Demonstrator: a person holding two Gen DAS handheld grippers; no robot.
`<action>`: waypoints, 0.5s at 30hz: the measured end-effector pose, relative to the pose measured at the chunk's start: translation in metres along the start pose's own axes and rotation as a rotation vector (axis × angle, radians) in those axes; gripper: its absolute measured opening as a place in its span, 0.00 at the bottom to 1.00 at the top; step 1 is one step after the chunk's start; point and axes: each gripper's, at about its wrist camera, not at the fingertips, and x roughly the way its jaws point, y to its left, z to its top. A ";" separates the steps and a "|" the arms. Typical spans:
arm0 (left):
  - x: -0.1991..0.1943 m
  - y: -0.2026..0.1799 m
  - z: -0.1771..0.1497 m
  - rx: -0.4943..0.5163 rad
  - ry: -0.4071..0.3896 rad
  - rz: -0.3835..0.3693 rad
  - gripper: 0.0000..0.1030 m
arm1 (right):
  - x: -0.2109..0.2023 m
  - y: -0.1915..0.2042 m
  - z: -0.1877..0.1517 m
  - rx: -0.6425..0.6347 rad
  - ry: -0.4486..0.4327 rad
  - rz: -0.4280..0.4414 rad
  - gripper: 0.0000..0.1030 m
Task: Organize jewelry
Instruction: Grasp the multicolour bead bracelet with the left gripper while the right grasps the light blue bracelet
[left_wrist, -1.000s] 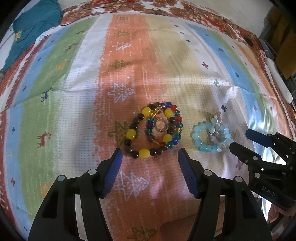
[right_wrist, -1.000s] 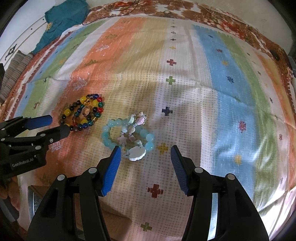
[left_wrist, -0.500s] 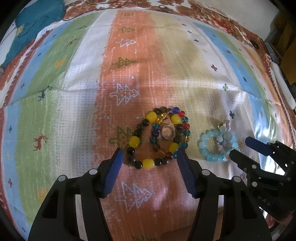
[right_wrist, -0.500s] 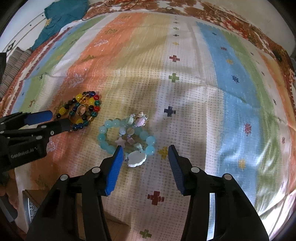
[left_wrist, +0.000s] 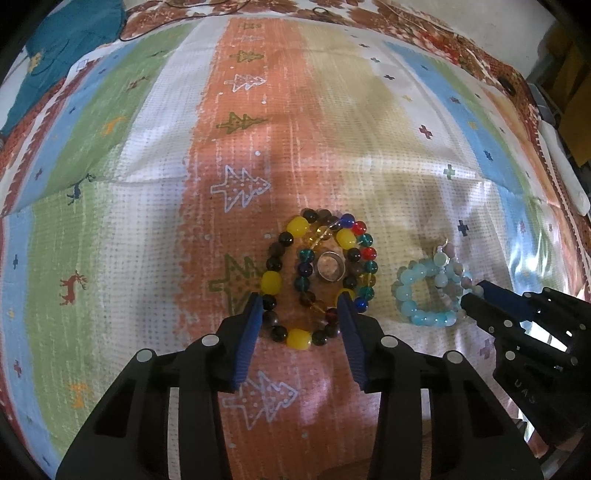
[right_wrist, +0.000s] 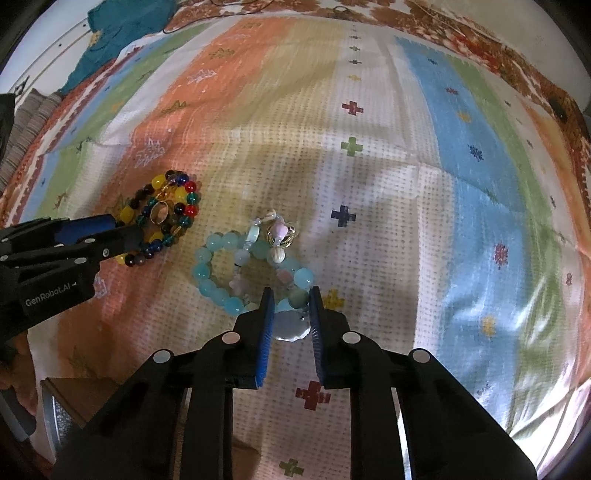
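**Both bracelets being grabbed at once, could get messy**

Striped cloth (left_wrist: 110, 229) with little trees and crosses is spread over the whole surface, and two piles of jewelry are laid on it just beside each other. Toward the left, the multicolour bead bracelet (left_wrist: 291, 280) is coiled up, with a metal ring (left_wrist: 330, 266) sat inside the coil. Toward the right, the pale blue bead bracelet (right_wrist: 236, 273) is tangled up with shell charms (right_wrist: 277, 236) and a flat white pendant (right_wrist: 291, 328).

The left tool (left_wrist: 301, 310) has just been closing: its pads are set either side of the near part of the multicolour coil and look to be touching the beads, but a firm clamp can't be confirmed. The right tool (right_wrist: 291, 308) has also just been closing and is now nearly together, pinched on the pendant end of the blue bracelet.

What could go wrong, as a guess:
- round beads could be squeezed out from the left pads, since only the outer loop looks caught
- the ring isn't gripped by anything, so it could be dragged or rolled away when the coil is lifted
- the charms could be snagged on the weave of the cloth
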 end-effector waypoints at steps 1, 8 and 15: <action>0.000 0.000 0.000 0.003 0.000 0.001 0.40 | 0.000 0.000 0.000 -0.004 0.000 -0.002 0.19; -0.004 0.000 0.001 0.005 -0.017 0.001 0.36 | -0.001 0.001 0.000 -0.013 -0.005 -0.011 0.18; -0.007 -0.001 0.002 0.016 -0.024 -0.007 0.36 | -0.001 0.002 -0.001 -0.022 -0.007 -0.017 0.18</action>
